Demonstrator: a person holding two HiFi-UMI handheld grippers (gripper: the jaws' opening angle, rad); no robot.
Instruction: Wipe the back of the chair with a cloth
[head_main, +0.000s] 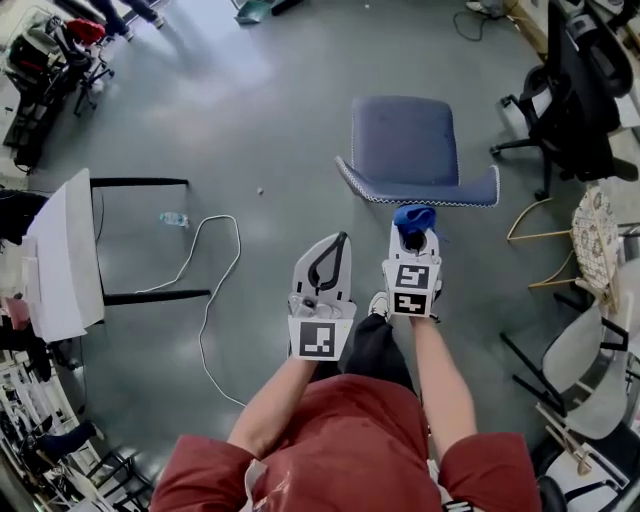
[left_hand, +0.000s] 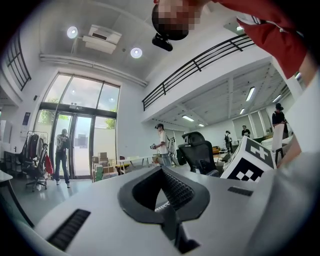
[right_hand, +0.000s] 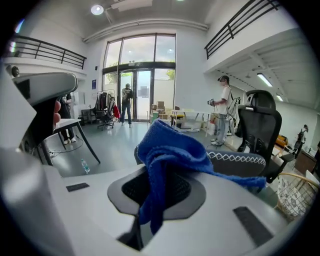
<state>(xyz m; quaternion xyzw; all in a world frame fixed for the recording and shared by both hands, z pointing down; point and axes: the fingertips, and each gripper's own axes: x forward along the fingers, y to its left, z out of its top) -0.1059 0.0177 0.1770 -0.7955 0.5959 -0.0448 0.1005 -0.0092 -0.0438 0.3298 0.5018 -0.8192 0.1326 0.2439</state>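
Note:
A blue-grey chair (head_main: 405, 145) stands in front of me, and the top edge of its back (head_main: 420, 195), trimmed with white zigzag stitching, faces me. My right gripper (head_main: 413, 238) is shut on a bunched blue cloth (head_main: 414, 216) held right at that edge; I cannot tell whether they touch. In the right gripper view the cloth (right_hand: 167, 150) drapes over the jaws of the right gripper (right_hand: 162, 167), with the chair back (right_hand: 240, 161) just beyond. My left gripper (head_main: 326, 262) hangs beside it to the left, short of the chair, shut and empty. The left gripper (left_hand: 161, 170) points out into the room.
A white table (head_main: 62, 250) stands at the left, with a white cable (head_main: 205, 275) and a water bottle (head_main: 173, 219) on the floor beside it. A black office chair (head_main: 570, 95) is at the upper right. A wire chair (head_main: 595, 235) and white chairs (head_main: 590, 375) stand along the right. People stand far off.

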